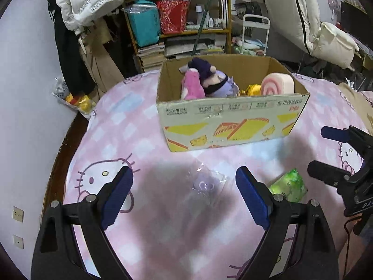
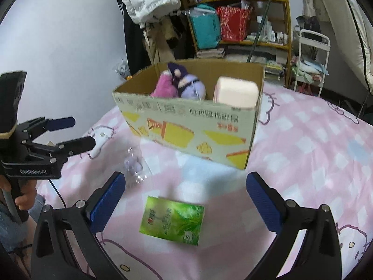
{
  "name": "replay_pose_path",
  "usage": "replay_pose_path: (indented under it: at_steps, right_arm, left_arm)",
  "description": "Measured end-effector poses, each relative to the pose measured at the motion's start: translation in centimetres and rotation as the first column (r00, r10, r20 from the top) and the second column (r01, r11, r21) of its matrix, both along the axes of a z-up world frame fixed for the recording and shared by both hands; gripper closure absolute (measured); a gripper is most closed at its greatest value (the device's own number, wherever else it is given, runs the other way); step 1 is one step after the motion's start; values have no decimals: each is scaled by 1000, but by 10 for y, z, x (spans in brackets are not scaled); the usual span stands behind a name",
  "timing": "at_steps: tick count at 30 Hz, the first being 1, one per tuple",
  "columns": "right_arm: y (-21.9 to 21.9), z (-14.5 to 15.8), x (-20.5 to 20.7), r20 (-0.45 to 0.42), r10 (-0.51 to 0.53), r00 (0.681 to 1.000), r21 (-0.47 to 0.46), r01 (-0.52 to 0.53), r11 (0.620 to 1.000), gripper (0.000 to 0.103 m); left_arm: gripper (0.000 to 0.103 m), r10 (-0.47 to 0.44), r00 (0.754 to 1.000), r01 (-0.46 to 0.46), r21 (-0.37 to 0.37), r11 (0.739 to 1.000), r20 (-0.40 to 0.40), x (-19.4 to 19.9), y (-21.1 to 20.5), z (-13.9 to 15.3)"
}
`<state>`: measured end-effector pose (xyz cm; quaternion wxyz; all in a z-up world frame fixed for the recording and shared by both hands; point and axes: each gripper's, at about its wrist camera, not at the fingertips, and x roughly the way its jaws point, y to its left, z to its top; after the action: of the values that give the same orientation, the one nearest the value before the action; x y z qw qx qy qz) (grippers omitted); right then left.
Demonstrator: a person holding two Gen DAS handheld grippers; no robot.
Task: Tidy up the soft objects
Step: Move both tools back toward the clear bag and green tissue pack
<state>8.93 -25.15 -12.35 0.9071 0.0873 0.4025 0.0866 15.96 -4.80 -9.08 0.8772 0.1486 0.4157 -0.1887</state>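
Note:
A cardboard box (image 1: pixel 230 121) (image 2: pixel 186 128) stands on the pink bed. Inside it are a pink plush (image 1: pixel 191 86) (image 2: pixel 163 87), a purple plush (image 1: pixel 214 79) (image 2: pixel 191 86), a pink roll-cake cushion (image 1: pixel 277 85) (image 2: pixel 235 91) and a yellow item (image 1: pixel 253 89). A small purple toy in a clear bag (image 1: pixel 205 184) (image 2: pixel 134 164) lies in front of the box, between the fingers of my open left gripper (image 1: pixel 184 193) (image 2: pixel 84 133). A green tissue pack (image 2: pixel 173 222) (image 1: pixel 289 184) lies between the fingers of my open right gripper (image 2: pixel 186 200) (image 1: pixel 317 149). Both grippers are empty.
The bed has a pink Hello Kitty sheet (image 1: pixel 121 140) (image 2: pixel 303 151). Its left edge drops to the wall and floor (image 1: pixel 58 144). Behind it stand a cluttered shelf (image 1: pixel 181 23) (image 2: pixel 244 23), hanging coats (image 1: pixel 86 2), and a white cart (image 2: pixel 312 58).

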Motion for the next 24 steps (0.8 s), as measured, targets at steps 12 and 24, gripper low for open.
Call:
replay_pose_path:
  at_steps: [12, 24]
  right_arm:
    - [9, -29, 9, -106, 36, 994, 16, -34, 999, 0]
    - [28, -47, 15, -203, 133, 970, 38, -128, 991, 0]
  left_arm:
    - [14, -7, 994, 12, 50, 999, -107, 19, -9, -35]
    - [14, -66, 984, 83, 99, 992, -165, 29, -23, -61]
